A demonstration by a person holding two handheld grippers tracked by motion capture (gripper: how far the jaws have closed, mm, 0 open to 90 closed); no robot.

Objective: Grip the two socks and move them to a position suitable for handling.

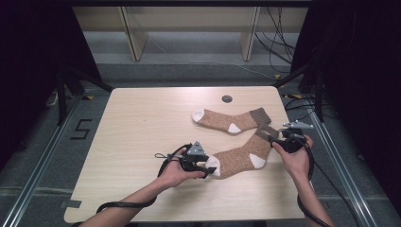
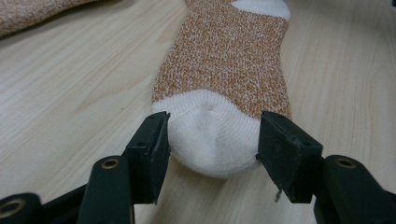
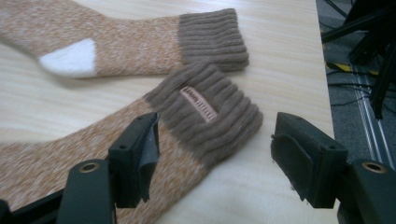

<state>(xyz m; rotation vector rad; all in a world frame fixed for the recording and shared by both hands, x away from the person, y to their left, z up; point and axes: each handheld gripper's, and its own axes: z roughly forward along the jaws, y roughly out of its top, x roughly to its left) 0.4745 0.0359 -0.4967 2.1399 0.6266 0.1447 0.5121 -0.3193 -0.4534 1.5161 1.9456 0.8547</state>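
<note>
Two orange-brown socks with white toes and heels and brown ribbed cuffs lie on the wooden table [image 1: 137,127]. The near sock [image 1: 239,158] runs diagonally; the far sock [image 1: 231,120] lies behind it. My left gripper [image 1: 208,169] is open, its jaws on either side of the near sock's white toe [image 2: 212,140] without squeezing it. My right gripper [image 1: 279,138] is open at that sock's brown cuff [image 3: 210,114], which carries a small pink label [image 3: 199,104]; its left jaw hangs over the sock's leg and its right jaw stands past the cuff's edge. The far sock's cuff [image 3: 212,39] lies just beyond.
A round cable hole [image 1: 227,99] sits near the table's far edge. The right table edge [image 1: 291,142] is close to my right gripper, with cables and a metal rail [image 1: 340,156] on the floor beyond. Wooden shelf legs [image 1: 135,38] stand behind the table.
</note>
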